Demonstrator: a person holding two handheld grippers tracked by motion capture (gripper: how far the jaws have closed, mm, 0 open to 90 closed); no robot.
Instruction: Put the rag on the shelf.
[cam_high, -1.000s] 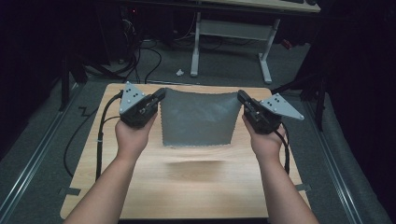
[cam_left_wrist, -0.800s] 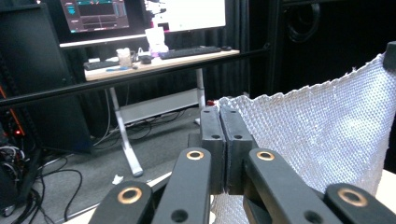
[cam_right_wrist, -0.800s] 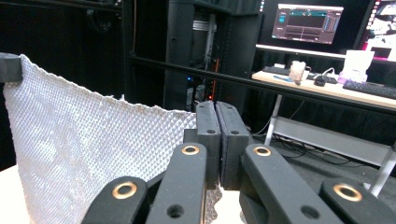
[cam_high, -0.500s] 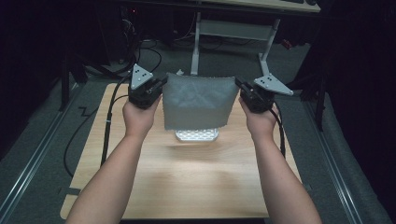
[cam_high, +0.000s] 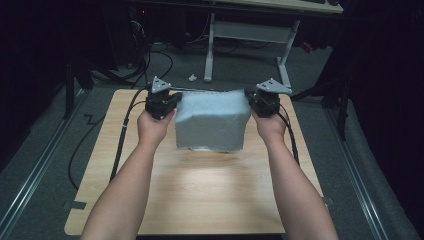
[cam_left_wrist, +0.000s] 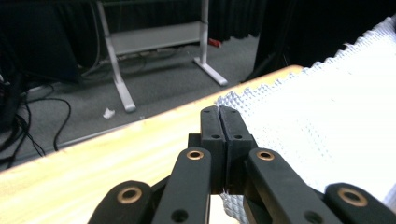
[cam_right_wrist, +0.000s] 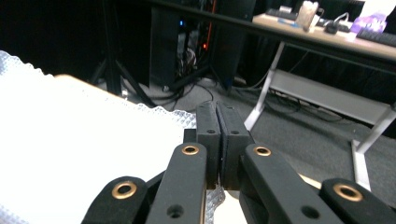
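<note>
High view: both tools (cam_high: 176, 106) (cam_high: 250, 102) clamp white cloth (cam_high: 212, 120) corners (table (cam_high: 210, 195) below).

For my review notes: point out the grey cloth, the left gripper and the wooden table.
grey cloth (cam_high: 212, 122), high view, middle of the hanging sheet.
left gripper (cam_left_wrist: 219, 122), left gripper view, seam between the shut jaw tips.
wooden table (cam_high: 210, 200), high view, bare top near the front edge.

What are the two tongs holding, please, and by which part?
A pale textured cloth: the left tongs and right tongs each pinch one of its far corners.
</note>
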